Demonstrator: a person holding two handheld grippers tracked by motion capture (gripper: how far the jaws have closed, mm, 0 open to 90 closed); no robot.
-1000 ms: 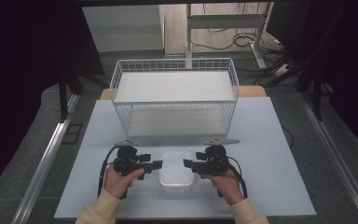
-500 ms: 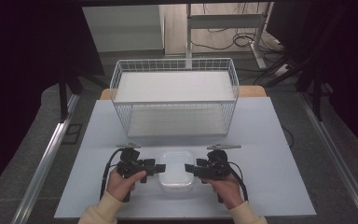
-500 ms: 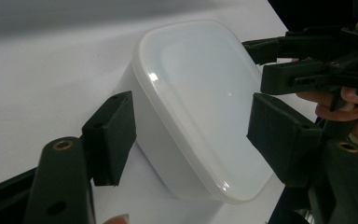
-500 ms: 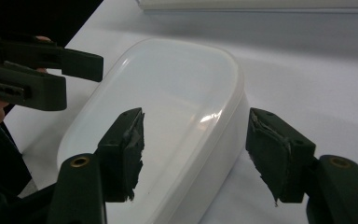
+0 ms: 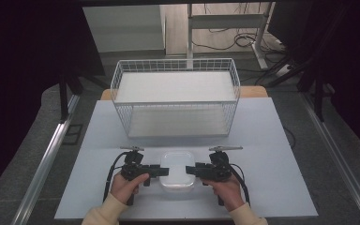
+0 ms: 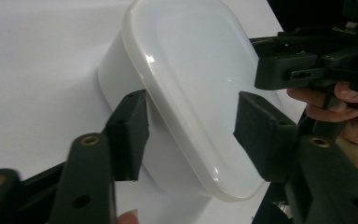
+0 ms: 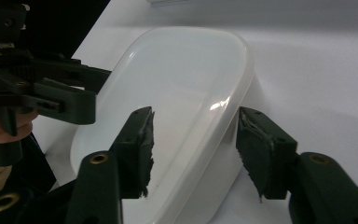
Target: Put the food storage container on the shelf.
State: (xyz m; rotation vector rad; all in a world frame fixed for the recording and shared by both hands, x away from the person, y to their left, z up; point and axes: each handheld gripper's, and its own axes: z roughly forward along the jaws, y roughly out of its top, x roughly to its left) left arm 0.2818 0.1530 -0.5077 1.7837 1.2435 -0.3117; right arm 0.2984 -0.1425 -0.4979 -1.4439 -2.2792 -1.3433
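Note:
A white lidded plastic container (image 5: 178, 172) lies on the table near its front edge. My left gripper (image 5: 162, 171) comes at its left end and my right gripper (image 5: 191, 170) at its right end, each held level in a hand. In the left gripper view my jaws (image 6: 192, 100) straddle the container's (image 6: 191, 70) rim, one pad by the wall and one over the lid. The right gripper view shows the same: my jaws (image 7: 196, 114) span the container's (image 7: 182, 74) edge. Both pairs of jaws have just been closing with the rim between them, but no pad plainly presses.
A white wire basket (image 5: 176, 101) stands behind the container, at the middle of the pale table (image 5: 272, 140). Each gripper view shows the other gripper across the lid: the right one (image 6: 303, 65) and the left one (image 7: 51, 95). Dark floor and metal rails flank the table.
Both grippers' jaws have narrowed around the container's ends. The hands have barely shifted, and the container has stayed in place.

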